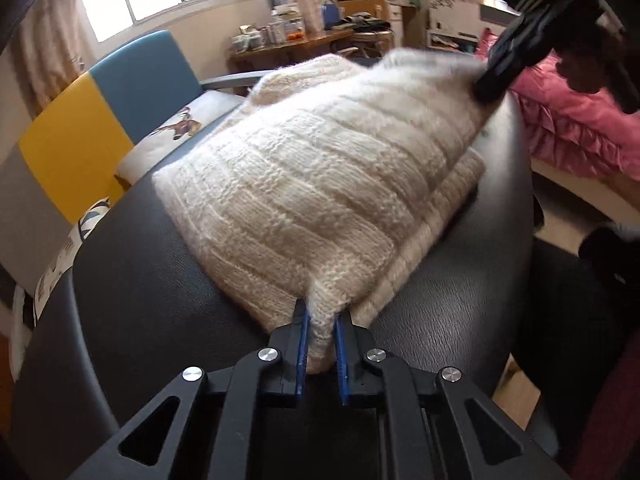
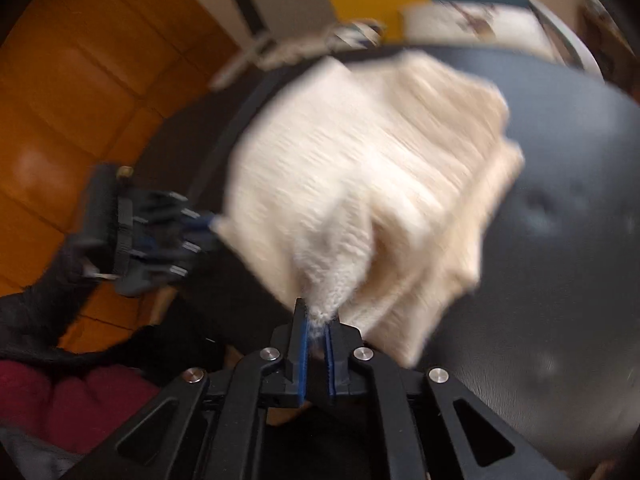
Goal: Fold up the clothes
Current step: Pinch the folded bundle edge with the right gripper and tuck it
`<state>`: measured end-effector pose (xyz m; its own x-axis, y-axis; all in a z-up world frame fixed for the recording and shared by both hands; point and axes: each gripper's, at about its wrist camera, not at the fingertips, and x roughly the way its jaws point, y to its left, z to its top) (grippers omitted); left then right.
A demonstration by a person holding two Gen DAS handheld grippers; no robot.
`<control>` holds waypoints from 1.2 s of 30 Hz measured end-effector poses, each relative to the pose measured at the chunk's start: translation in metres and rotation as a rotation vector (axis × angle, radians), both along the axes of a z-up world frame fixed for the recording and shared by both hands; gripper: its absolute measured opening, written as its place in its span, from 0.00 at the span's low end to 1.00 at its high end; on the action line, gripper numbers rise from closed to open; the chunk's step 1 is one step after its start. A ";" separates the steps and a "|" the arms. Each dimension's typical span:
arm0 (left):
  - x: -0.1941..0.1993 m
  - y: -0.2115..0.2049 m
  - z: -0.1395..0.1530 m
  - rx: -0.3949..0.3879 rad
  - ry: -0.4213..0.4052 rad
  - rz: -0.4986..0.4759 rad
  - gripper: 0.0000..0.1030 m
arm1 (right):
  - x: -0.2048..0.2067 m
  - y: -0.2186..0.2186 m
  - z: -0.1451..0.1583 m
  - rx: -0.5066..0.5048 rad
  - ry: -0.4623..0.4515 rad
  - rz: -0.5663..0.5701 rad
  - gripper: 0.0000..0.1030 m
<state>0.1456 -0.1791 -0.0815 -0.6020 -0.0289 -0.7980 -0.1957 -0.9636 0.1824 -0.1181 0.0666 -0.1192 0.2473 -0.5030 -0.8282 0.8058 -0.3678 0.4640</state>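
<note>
A cream knitted sweater (image 1: 320, 184) lies partly folded on a round black table (image 1: 140, 288). My left gripper (image 1: 322, 314) is shut on the sweater's near corner at the table surface. My right gripper (image 1: 492, 84) shows at the upper right of the left wrist view, holding the far corner lifted above the table. In the right wrist view the right gripper (image 2: 318, 316) is shut on a pinch of the sweater (image 2: 360, 168), which is blurred. The left gripper (image 2: 200, 224) shows there at the left, at the sweater's other corner.
A chair with yellow and blue back panels (image 1: 100, 120) and a printed cushion stands beyond the table on the left. A pink ruffled bedspread (image 1: 580, 120) is at the right. A cluttered wooden desk (image 1: 296, 44) is at the back. The floor is orange wood (image 2: 80, 100).
</note>
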 end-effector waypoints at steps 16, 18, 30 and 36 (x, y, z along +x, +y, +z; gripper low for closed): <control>-0.006 -0.029 0.045 0.360 -0.017 -0.006 0.13 | -0.027 0.059 0.045 -0.330 -0.045 -0.250 0.69; -0.007 -0.032 0.049 0.399 -0.001 0.010 0.13 | -0.039 0.045 0.033 -0.356 -0.106 -0.348 0.85; -0.055 -0.034 0.040 0.529 0.079 0.168 0.18 | -0.095 -0.016 -0.008 -0.301 -0.237 -0.543 0.72; -0.076 -0.010 0.023 0.489 0.027 0.115 0.22 | -0.078 -0.045 -0.024 -0.165 -0.133 -0.463 0.72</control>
<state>0.0692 -0.1888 -0.0581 -0.6377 0.2773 -0.7187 -0.0848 -0.9526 -0.2922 -0.1962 0.0218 -0.1429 0.0656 -0.7063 -0.7048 0.5058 -0.5854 0.6337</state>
